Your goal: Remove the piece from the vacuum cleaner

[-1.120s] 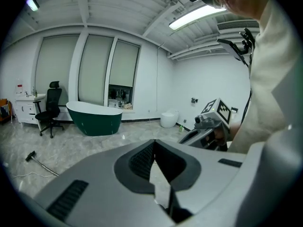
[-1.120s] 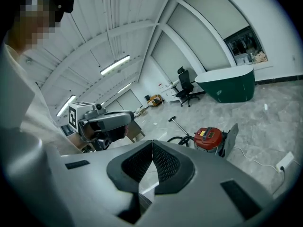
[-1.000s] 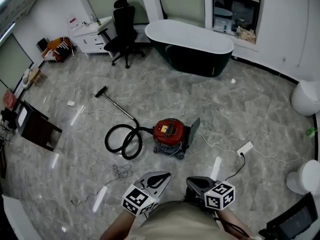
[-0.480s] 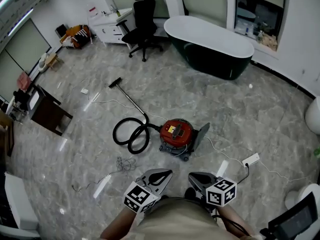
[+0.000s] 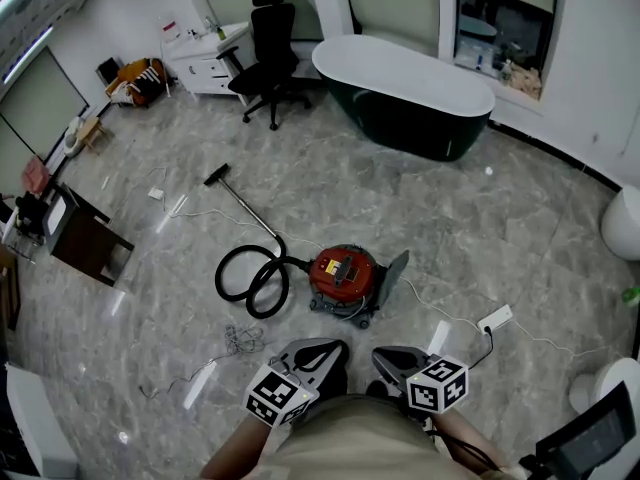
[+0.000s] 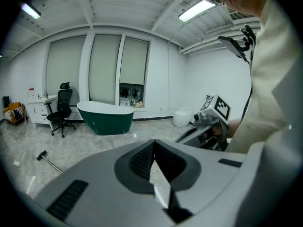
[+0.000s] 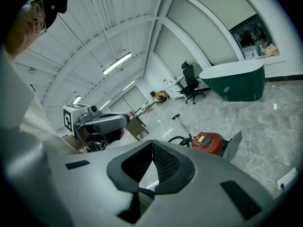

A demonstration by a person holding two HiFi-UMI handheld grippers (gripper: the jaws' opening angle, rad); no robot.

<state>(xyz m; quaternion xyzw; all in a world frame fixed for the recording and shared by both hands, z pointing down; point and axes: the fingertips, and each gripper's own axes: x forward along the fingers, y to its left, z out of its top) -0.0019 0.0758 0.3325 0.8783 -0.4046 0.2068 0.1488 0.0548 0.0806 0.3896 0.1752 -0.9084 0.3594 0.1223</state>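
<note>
short of the vacuum point(image 5: 343, 273), left gripper point(image 5: 326, 348) and right gripper point(image 5: 386, 356) hover side by side, well apart from it, both with jaws closed on nothing. grey panel point(image 5: 393, 273) stands tilted against the vacuum; hose point(image 5: 250, 280) coils at its opposite side.

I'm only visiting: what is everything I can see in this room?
vacuum cleaner: one, red, mid-floor
hose: one, black, coiled left of the vacuum cleaner
wand: one, silver with a black head, on the floor beyond the hose
panel: one, grey, at the vacuum cleaner's right side
bathtub: one, dark green, white inside, far side
office chair: one, black, left of the bathtub
power strip: one, white, floor at right
left gripper: one, grey, shut, empty
right gripper: one, grey, shut, empty
</note>
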